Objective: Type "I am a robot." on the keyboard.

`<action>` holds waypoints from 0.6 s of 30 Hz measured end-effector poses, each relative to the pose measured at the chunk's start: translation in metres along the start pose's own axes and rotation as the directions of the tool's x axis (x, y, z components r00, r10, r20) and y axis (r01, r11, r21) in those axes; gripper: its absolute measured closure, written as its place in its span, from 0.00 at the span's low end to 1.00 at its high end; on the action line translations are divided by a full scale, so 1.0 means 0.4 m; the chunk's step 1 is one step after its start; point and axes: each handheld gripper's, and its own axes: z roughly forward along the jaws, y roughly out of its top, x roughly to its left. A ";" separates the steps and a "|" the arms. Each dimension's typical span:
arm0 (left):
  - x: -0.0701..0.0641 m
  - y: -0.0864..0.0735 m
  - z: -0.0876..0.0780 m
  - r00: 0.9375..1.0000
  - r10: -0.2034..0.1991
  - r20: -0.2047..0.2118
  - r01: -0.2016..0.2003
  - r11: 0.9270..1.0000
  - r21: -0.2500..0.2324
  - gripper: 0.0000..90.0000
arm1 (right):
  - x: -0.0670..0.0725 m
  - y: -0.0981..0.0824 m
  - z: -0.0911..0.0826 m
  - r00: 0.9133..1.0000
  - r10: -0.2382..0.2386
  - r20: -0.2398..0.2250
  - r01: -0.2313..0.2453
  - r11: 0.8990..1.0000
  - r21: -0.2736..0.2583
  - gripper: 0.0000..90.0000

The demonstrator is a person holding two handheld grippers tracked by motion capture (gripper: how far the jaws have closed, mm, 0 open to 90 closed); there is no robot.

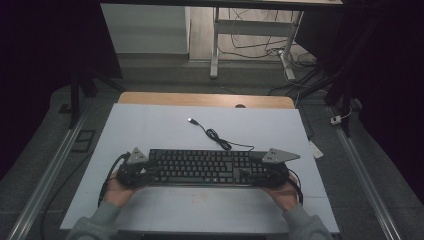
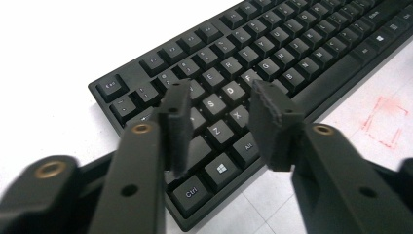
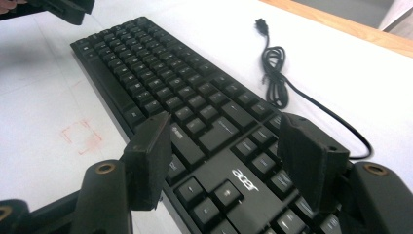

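White sheet covers the wooden table before you, and the room around it is dark, with a desk frame and loose wires on the floor behind.

Your left gripper stands over the left end of the black keyboard. Its jaws are apart and press on nothing; they hang above the letter keys near the Ctrl and Windows keys, and you can see the keys between them. Your left hand holds this gripper at the keyboard's left edge.

Your right gripper is at the other end, held by your right hand. Its jaws stand wide, one over the front edge of the keyboard and one over the number keys, with the acer mark between them. They are not clamped on the keyboard.

You see the keyboard lying flat on the sheet, near your side, its long side across the table. Its cable runs from the back right part, makes a small coil, and ends in a USB plug on the sheet. A faint red square mark is on the sheet just before the keyboard.
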 end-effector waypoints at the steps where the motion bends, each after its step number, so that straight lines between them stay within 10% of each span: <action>1: 0.001 -0.001 0.001 1.000 0.000 -0.001 0.000 1.000 0.001 0.72 | 0.001 0.002 0.006 1.000 -0.001 -0.004 0.001 1.000 0.001 0.43; 18: 0.011 -0.016 0.018 1.000 0.005 0.008 -0.006 1.000 0.030 0.99 | 0.026 0.074 0.113 0.999 0.018 -0.051 -0.017 1.000 0.012 0.48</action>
